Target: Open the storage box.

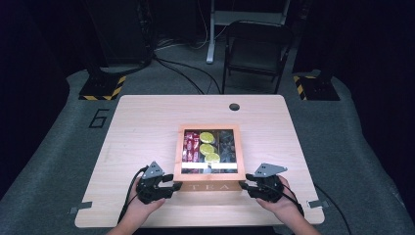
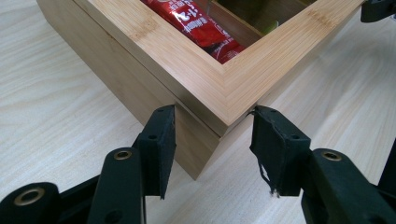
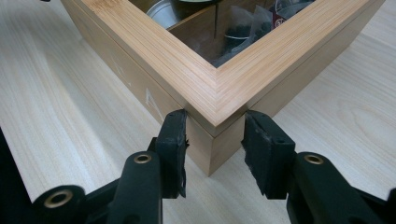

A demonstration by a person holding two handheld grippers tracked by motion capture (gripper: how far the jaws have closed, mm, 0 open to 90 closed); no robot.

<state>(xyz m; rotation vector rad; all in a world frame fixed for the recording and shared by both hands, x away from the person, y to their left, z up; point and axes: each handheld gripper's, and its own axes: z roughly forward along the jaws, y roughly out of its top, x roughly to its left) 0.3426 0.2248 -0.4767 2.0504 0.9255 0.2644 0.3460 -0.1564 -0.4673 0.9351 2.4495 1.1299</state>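
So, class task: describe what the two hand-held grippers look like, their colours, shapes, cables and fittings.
Both the left gripper and the right gripper are black, each with two blocky jaws ending in flat pads. Brass-coloured rings sit in the jaw arms. A grey three-cornered plate tops each one, and a black cable trails back from each. Forearms are bare.

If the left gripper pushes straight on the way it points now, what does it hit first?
The left gripper would meet the near corner of the wooden glass-lidded tea box first; that corner already sits between its jaws, whose pads look on or almost on the wood.
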